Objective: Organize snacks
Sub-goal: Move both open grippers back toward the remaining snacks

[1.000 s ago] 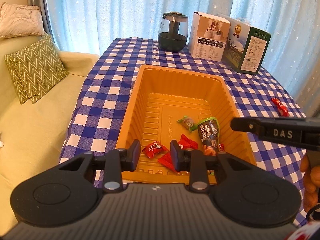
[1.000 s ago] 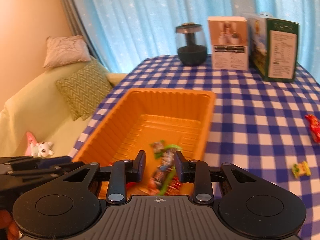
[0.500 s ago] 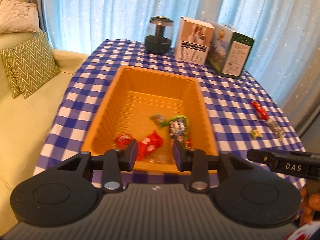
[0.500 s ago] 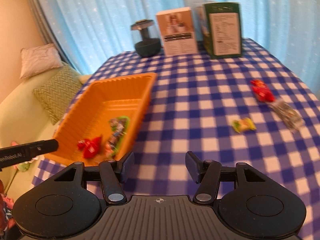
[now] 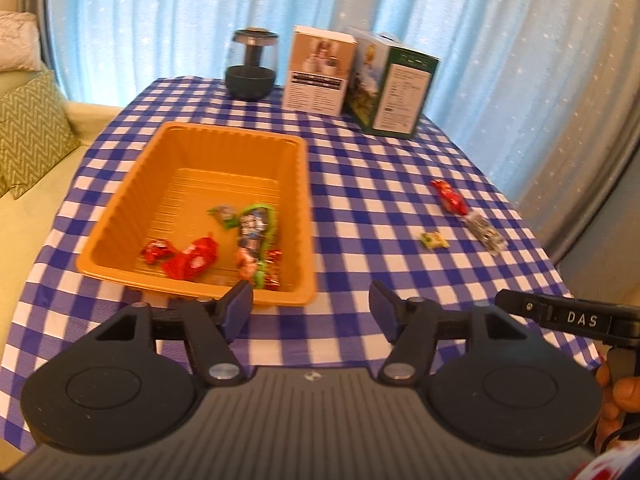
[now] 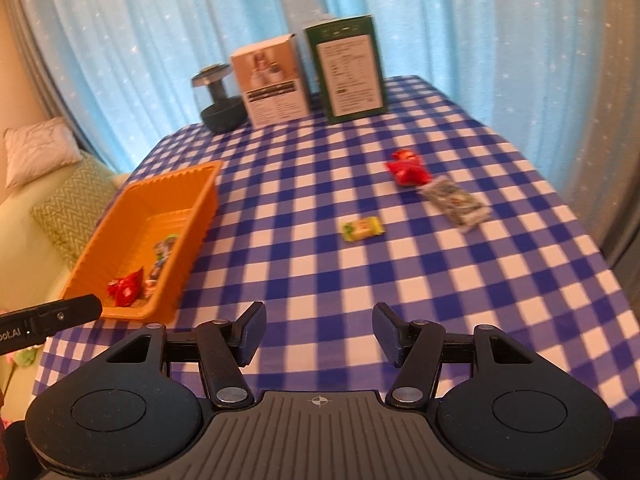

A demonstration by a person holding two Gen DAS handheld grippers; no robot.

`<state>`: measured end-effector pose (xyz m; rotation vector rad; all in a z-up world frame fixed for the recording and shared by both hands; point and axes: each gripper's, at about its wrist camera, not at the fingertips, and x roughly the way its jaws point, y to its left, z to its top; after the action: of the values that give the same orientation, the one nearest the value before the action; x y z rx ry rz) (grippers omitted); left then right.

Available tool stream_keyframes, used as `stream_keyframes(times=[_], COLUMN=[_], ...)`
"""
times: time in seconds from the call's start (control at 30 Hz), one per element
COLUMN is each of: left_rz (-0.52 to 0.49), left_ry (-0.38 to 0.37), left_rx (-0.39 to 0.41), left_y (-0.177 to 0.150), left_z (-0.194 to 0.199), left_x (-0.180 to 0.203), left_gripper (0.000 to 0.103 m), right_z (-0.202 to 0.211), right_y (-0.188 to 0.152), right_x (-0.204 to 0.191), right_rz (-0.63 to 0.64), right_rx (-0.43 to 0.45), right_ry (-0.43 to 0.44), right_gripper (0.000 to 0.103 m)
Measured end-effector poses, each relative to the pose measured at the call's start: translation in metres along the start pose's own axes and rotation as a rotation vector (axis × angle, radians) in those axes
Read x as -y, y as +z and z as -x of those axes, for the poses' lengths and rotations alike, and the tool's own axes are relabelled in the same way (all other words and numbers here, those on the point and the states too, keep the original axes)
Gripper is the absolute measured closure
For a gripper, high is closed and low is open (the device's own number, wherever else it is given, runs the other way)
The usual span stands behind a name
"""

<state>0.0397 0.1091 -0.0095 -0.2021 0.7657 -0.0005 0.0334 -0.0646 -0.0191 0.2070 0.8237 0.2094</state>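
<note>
An orange tray (image 5: 120, 216) (image 6: 200, 208) on the blue checked table holds several wrapped snacks, red ones (image 5: 192, 258) and a green-edged packet (image 5: 254, 224). Three snacks lie loose on the cloth to the right: a red packet (image 6: 408, 170) (image 5: 450, 196), a clear grey packet (image 6: 456, 202) (image 5: 486, 232) and a small yellow-green candy (image 6: 362, 229) (image 5: 433, 239). My left gripper (image 5: 311, 306) is open and empty, above the near edge by the tray's right corner. My right gripper (image 6: 319, 330) is open and empty, short of the yellow-green candy.
At the table's far edge stand a dark glass jar (image 5: 251, 66), a white box (image 5: 320, 70) and a green box (image 5: 394, 88). A sofa with a zigzag cushion (image 5: 28, 128) is left of the table. Blue curtains hang behind.
Both grippers have pulled back and swung right, away from the tray, towards the loose snacks. Both sets of jaws have opened wide. The green-edged packet now lies in the tray.
</note>
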Motion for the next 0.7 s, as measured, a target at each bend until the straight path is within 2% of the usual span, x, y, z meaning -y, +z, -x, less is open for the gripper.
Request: stream_keyframes(times=[0.13, 0.7], left_rz=[-0.018, -0.094], left_ry=[-0.017, -0.099], left_rx=[-0.001, -0.012], left_y=[-0.003, -0.001], left_z=[0.001, -0.009], left_x=[0.016, 0.070], left_gripper=[0.031, 0.022], right_z=[0.011, 0.033], right_y=[-0.001, -0.001], right_x=[0.017, 0.059], right_rz=[-0.020, -0.066], right_rx=[0.006, 0.034], right_ry=[-0.024, -0.082], right_gripper=[0.042, 0.041])
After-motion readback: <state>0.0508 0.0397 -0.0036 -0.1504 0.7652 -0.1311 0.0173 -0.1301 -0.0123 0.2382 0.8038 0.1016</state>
